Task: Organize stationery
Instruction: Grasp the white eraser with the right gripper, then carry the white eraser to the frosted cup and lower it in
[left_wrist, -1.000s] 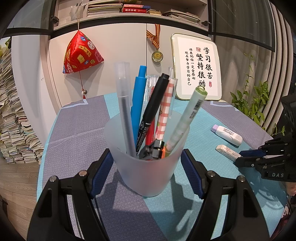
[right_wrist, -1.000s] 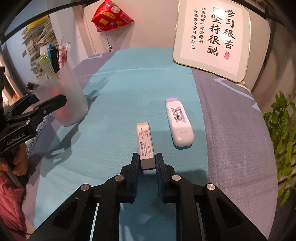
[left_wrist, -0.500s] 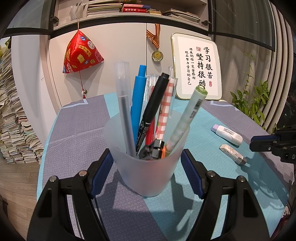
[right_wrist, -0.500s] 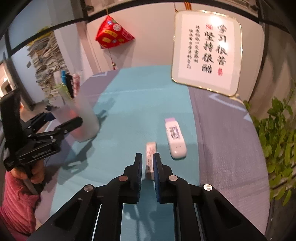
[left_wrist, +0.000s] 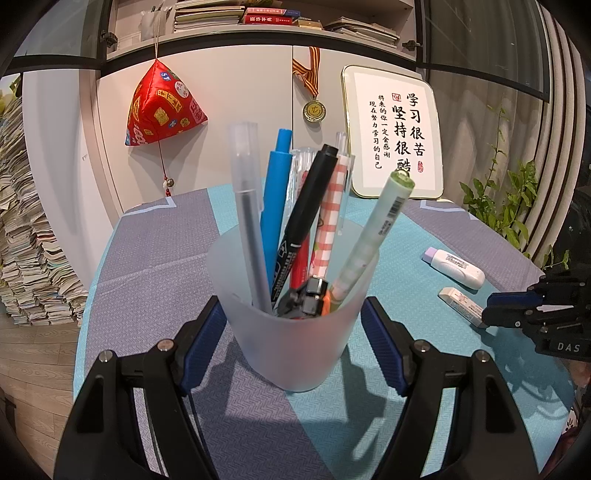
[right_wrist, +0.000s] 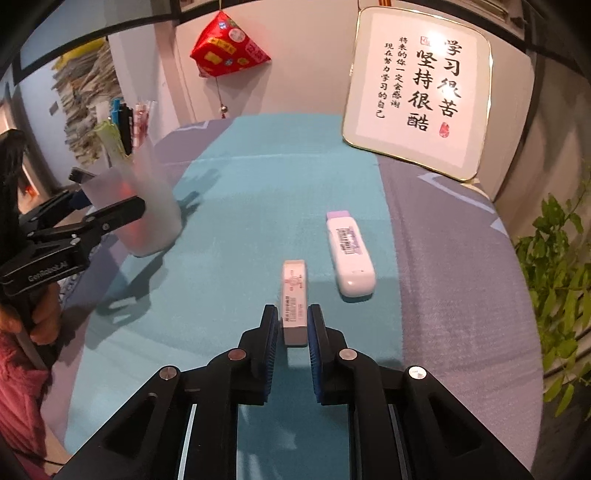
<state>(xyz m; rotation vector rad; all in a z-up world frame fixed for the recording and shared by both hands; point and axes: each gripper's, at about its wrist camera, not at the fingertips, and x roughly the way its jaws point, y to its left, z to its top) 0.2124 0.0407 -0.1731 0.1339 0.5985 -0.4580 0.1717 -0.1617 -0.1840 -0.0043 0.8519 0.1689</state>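
On my left wrist view, the left gripper (left_wrist: 293, 332) sits spread wide around the frosted cup (left_wrist: 291, 325), one blue-padded finger on each side of it; I see a gap on both sides, so it is released, not squeezing. The cup stands upright on the bench (left_wrist: 166, 258) and carries a clear pen (left_wrist: 247, 206), a blue pen (left_wrist: 275, 199), a black marker (left_wrist: 304, 218), a checked pen (left_wrist: 328, 225) and a pale green pen (left_wrist: 373, 236), all leaning out of its rim.

To the right of the cup, well apart from it, the small eraser (left_wrist: 460, 301) lies flat on the teal cloth, with the white correction tape (left_wrist: 454, 266) just beyond it. The right gripper (left_wrist: 491, 314) reaches the eraser's near end there.

On my right wrist view, the right gripper (right_wrist: 293, 325) has its two fingers either side of the eraser (right_wrist: 294, 299), close against its near end. A thin sliver shows on each side, so I cannot tell whether it is truly clamped. The correction tape (right_wrist: 350, 254) lies just right of the eraser, not touching it. The cup (right_wrist: 151, 214) and left gripper (right_wrist: 103, 206) are far off to the left. The framed calligraphy board (right_wrist: 417, 88) leans at the back of the bench.
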